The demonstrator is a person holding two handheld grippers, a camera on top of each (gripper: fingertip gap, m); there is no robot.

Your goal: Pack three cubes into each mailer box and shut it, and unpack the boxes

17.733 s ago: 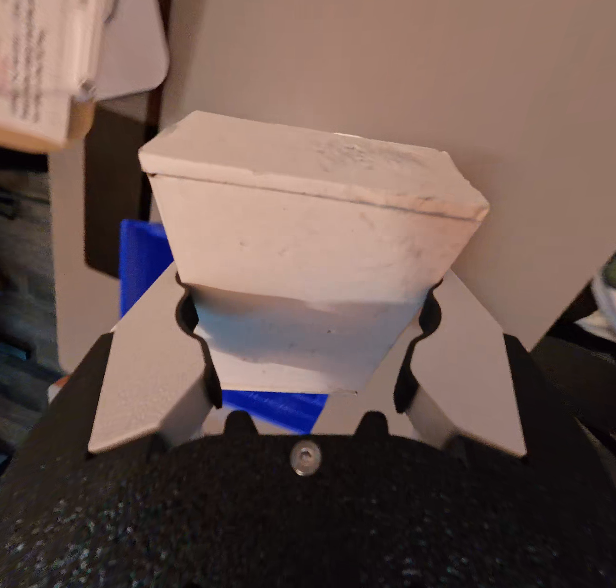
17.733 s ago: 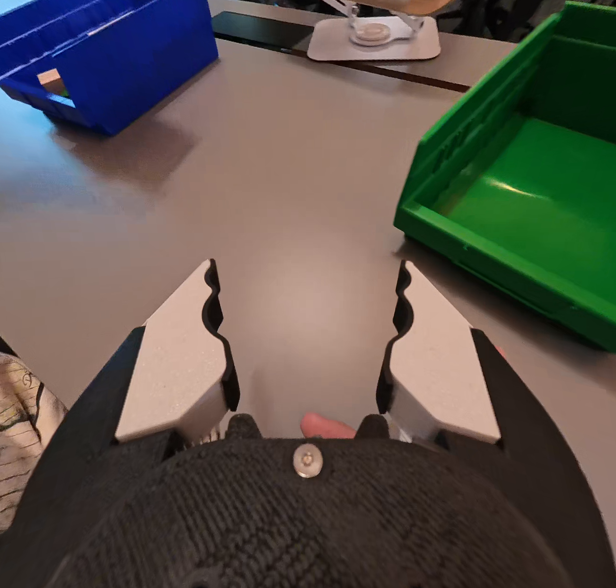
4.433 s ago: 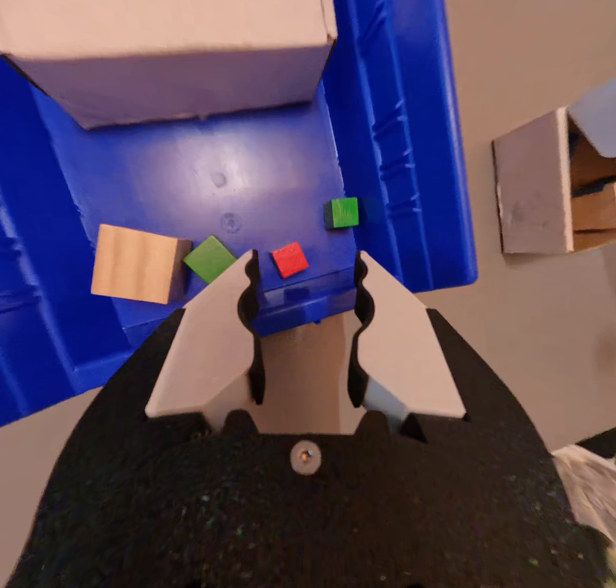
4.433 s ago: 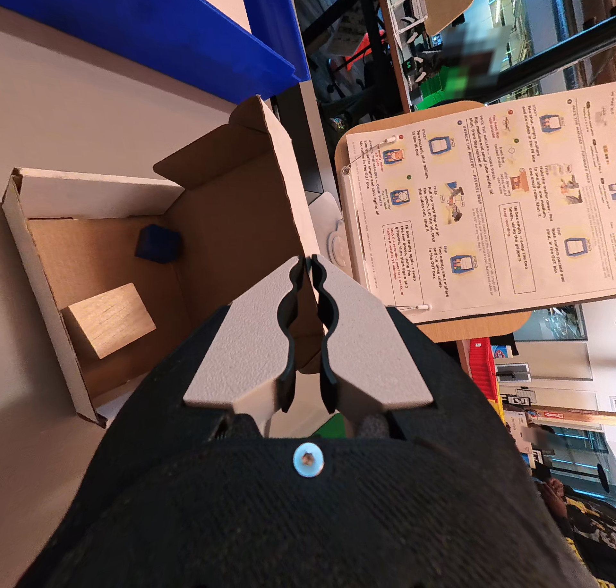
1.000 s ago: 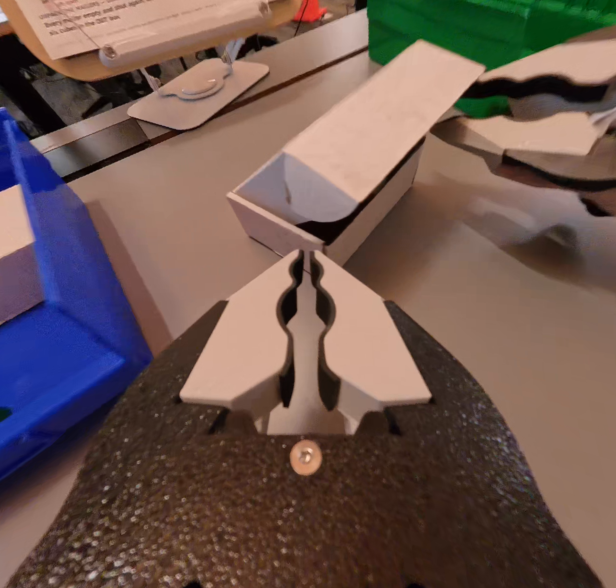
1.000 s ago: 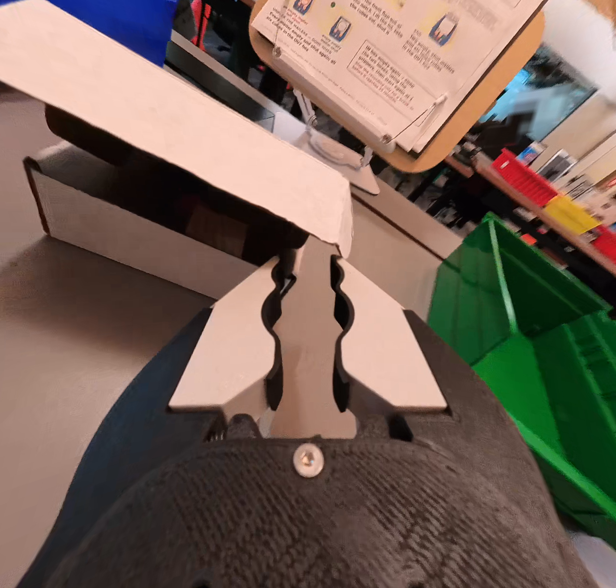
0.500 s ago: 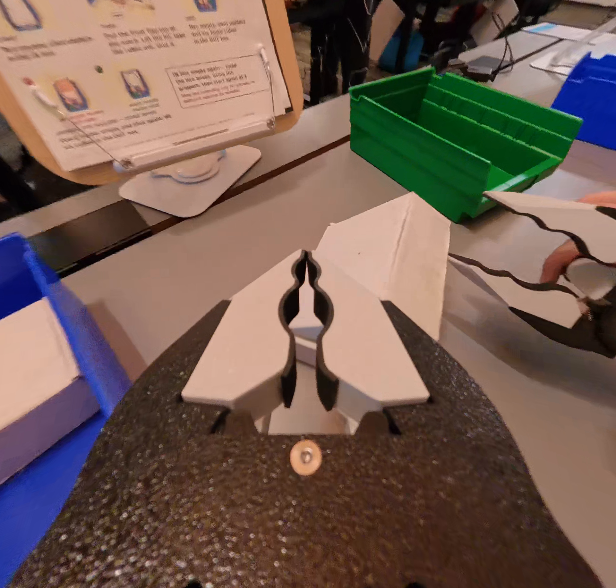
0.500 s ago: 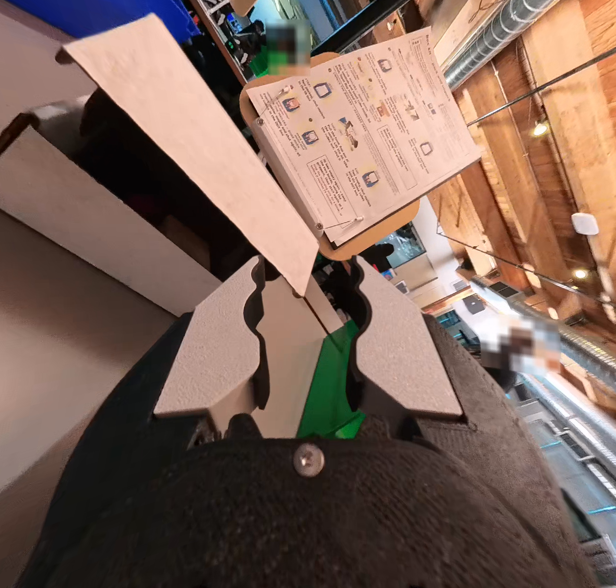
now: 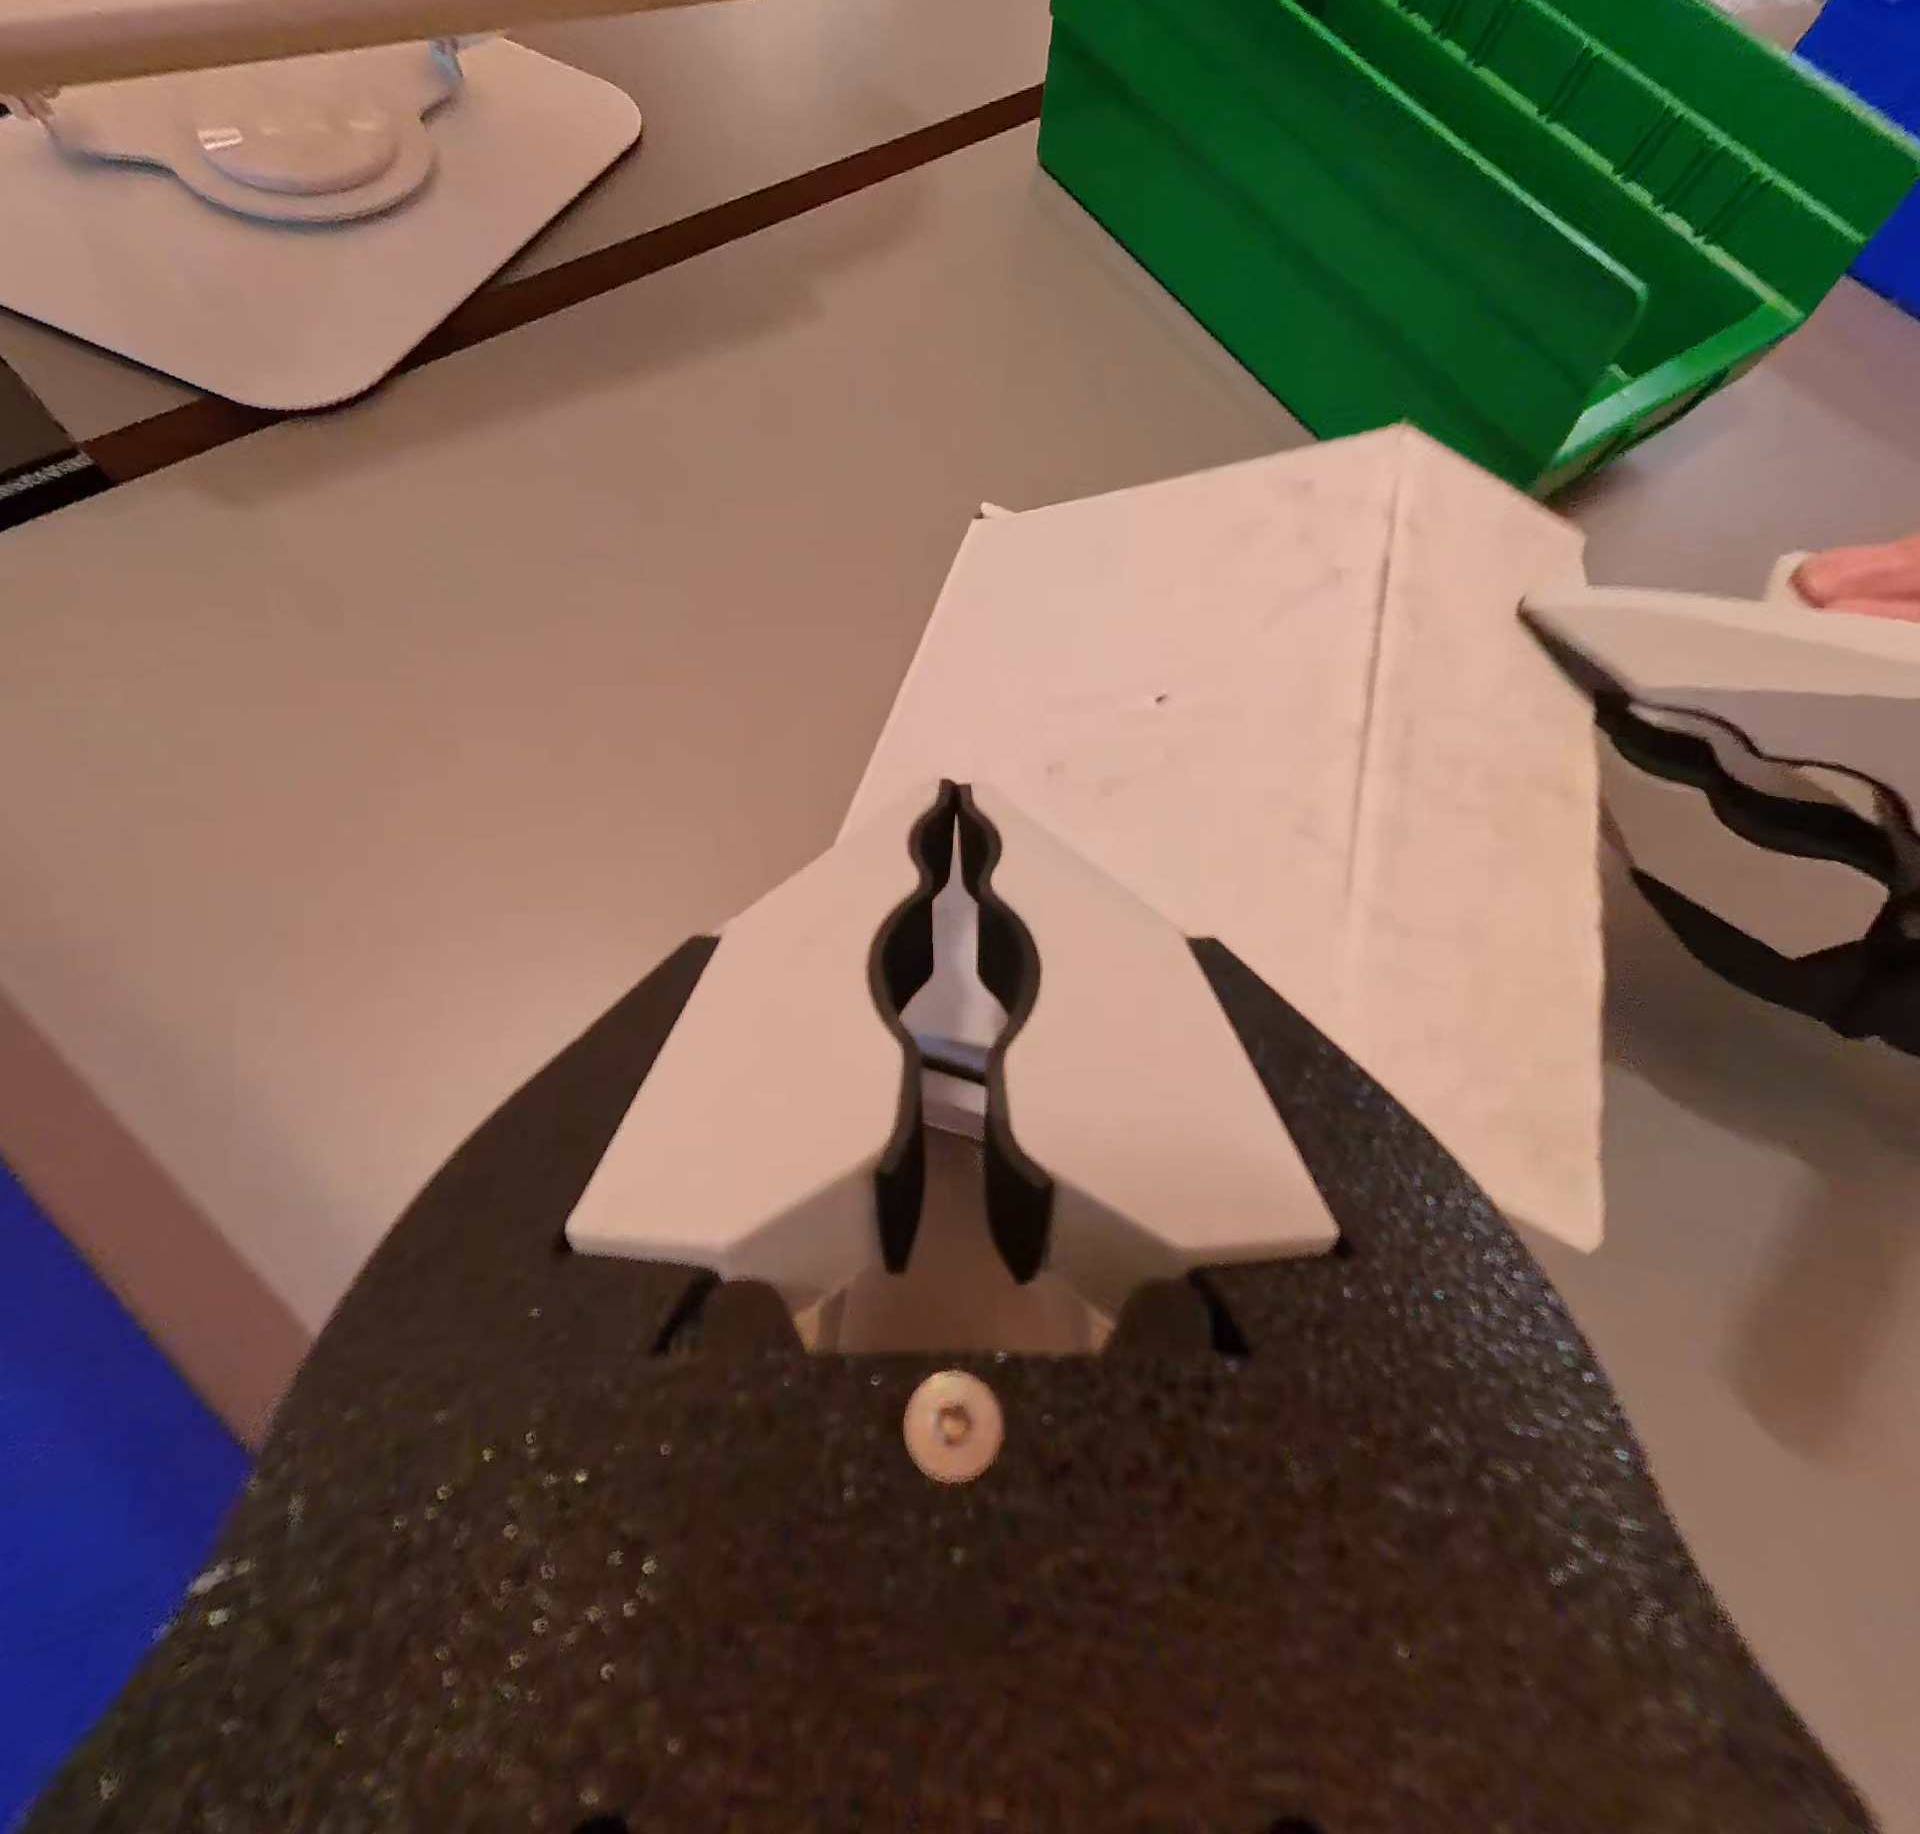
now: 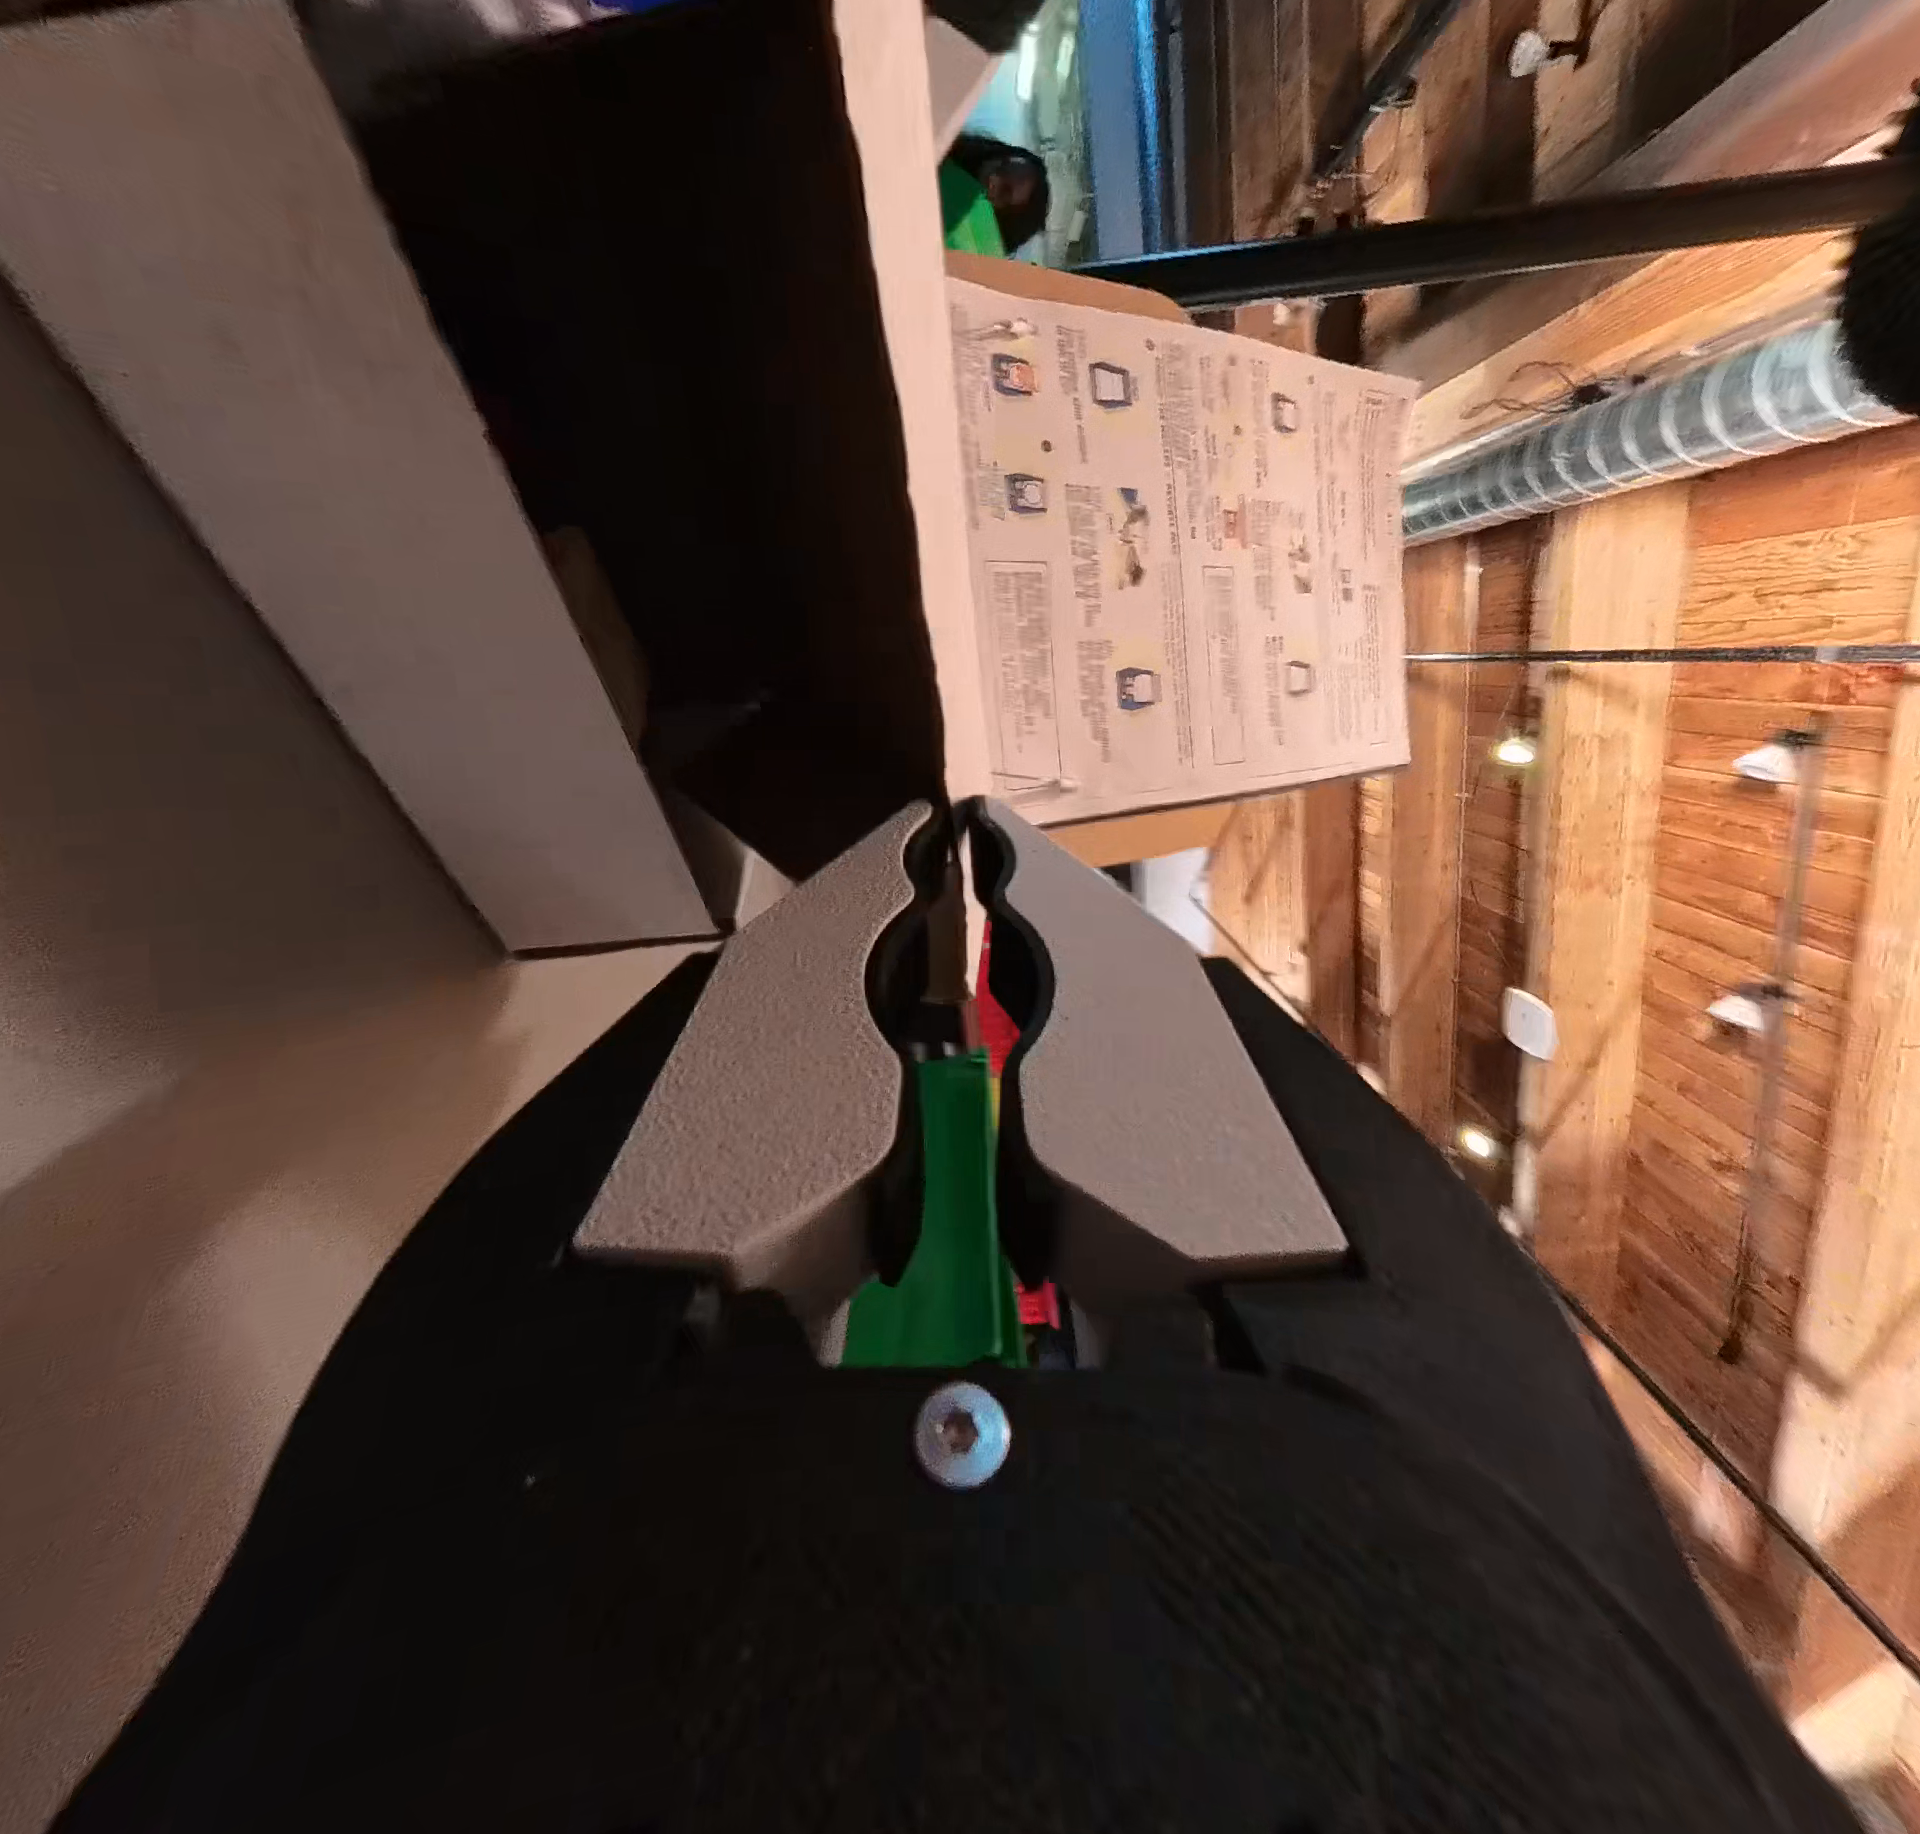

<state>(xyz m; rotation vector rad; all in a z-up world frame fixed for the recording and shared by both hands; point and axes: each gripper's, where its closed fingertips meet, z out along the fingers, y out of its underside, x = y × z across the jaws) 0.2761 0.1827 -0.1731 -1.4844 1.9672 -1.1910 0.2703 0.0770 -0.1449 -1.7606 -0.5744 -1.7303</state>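
Note:
A white mailer box (image 9: 1195,745) sits on the grey table with its lid raised. My right gripper (image 10: 951,818) is shut on the lid's front edge (image 10: 883,330) and holds the lid up steeply. It also shows at the right edge of the left wrist view (image 9: 1569,657), at the lid's front flap. My left gripper (image 9: 956,797) is shut and empty, just over the box's near left end. The box wall (image 10: 260,434) is in view, but the inside is dark and the cubes are hidden.
A green bin (image 9: 1455,174) stands behind the box on the right. A stand (image 9: 312,174) holding an instruction sheet (image 10: 1174,558) is at the back left. A blue bin (image 9: 83,1369) is at the near left. A person's finger (image 9: 1860,569) shows on the right gripper.
The right gripper has shut on the lid's edge and swung the lid up from nearly flat to steep. The left gripper stayed shut and moved closer over the box.

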